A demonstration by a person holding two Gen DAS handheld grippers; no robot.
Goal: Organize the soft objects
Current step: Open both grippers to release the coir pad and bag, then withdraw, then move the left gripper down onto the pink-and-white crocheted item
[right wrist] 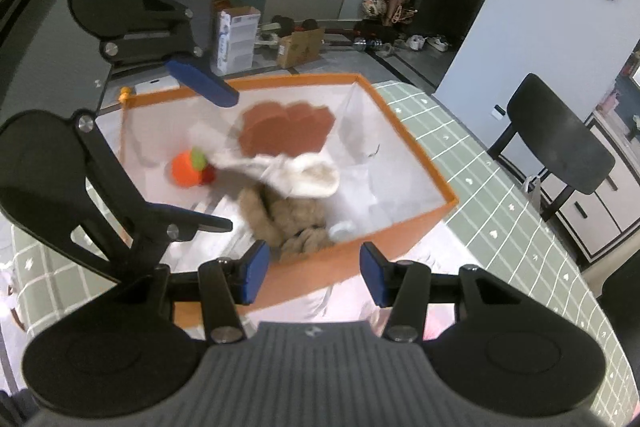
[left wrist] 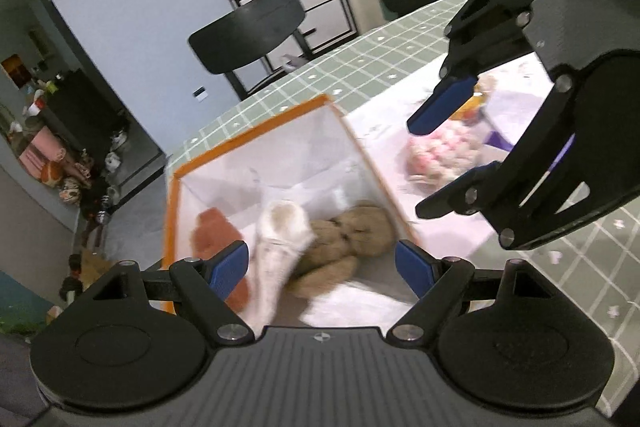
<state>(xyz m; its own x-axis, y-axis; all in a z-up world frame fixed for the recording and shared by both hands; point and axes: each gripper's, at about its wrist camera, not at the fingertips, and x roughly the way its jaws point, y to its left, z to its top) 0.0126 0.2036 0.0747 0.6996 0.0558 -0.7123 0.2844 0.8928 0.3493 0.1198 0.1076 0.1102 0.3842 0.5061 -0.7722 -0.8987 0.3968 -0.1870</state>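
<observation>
Between the spread jaws of the left gripper (left wrist: 320,251), nothing pinched. Straight ahead of them and below, an orange-rimmed box (left wrist: 256,131) with a white lining, set near a corner of the table (left wrist: 360,55).

Inside the box, just beyond the left jaw tips: a tan teddy bear (left wrist: 352,235) lying flat, a white plush (left wrist: 280,231) draped beside it, and a rust-brown cushion (left wrist: 214,231) off toward the left pad. All piled loosely and touching, likely dropped in rather than arranged, and soft enough to slump together. Farther in, visible only from the right wrist view, a small orange plush (right wrist: 186,169) beside the white one.

Right gripper (right wrist: 315,267) likewise with jaws spread and empty, poised over the box's near wall, the bear just past its tips. Judged free for a pick, not mid-carry.

Off to the right of the left jaws, outside the box but near it, a pink-and-white plush (left wrist: 440,155) resting on a white cloth (left wrist: 376,123). From the left wrist view it appears between the right gripper's open jaws, though whether under or beyond them is unclear. Probably the next thing to collect, being loose on the table, within reach, and the only soft item seen outside the box. Jaws wide seemingly for that reason: ready to straddle a bulky, yielding toy, then close gently enough to hold without crushing. Pink plush too blurred to name more exactly.
</observation>
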